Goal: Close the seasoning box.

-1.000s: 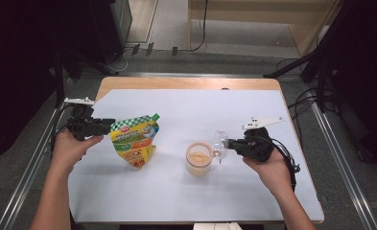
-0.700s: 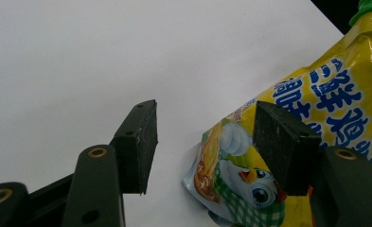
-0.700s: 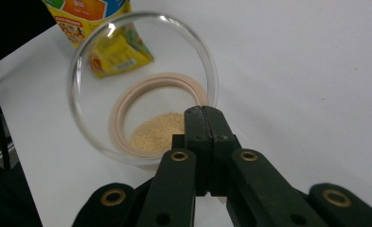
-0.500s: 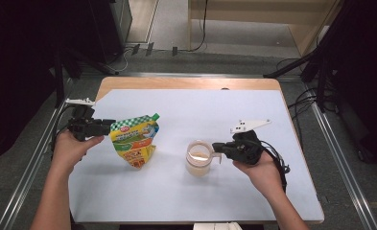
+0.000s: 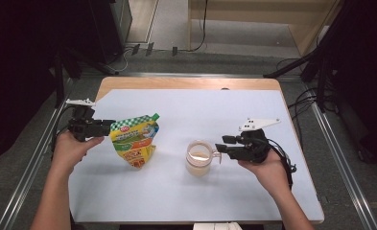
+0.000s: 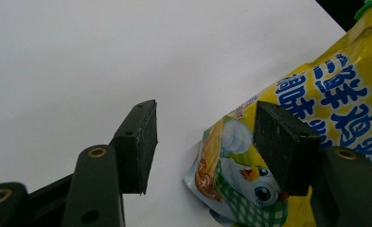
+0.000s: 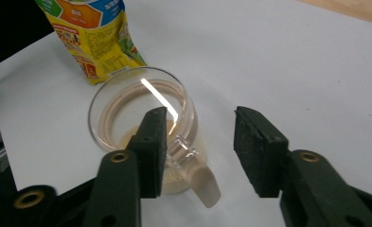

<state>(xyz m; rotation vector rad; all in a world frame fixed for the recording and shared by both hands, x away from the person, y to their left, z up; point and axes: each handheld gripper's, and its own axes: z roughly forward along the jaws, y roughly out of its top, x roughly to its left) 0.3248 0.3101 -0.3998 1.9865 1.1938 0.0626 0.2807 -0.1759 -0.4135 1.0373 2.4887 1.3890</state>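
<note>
We worked at a table (image 5: pixel 176 196) covered with a pale sheet, a gripper in each hand. Our left gripper (image 5: pixel 105 123) was at the upper left edge of the yellow pouch (image 5: pixel 135 140), which stood tilted on the sheet with its green cap (image 5: pixel 154 116) at the top right corner. In the left gripper view the jaws stood apart: one pad (image 6: pixel 280 144) lay in front of the printed face of the pouch (image 6: pixel 316 118) and the other pad (image 6: pixel 138 144) was off to the side over bare sheet, so we could not see them pressing on it. Our right gripper (image 5: pixel 222 143) was level with the handle of the glass mug (image 5: pixel 199 157), which sat near the middle of the table, well apart from the pouch, with pale powder in its bottom. Its jaws had just been opening; in the right gripper view they stood apart, with the mug (image 7: pixel 143 123) and its clear handle (image 7: pixel 200 177) lying between and beyond them, neither pad clamped on it.
</note>
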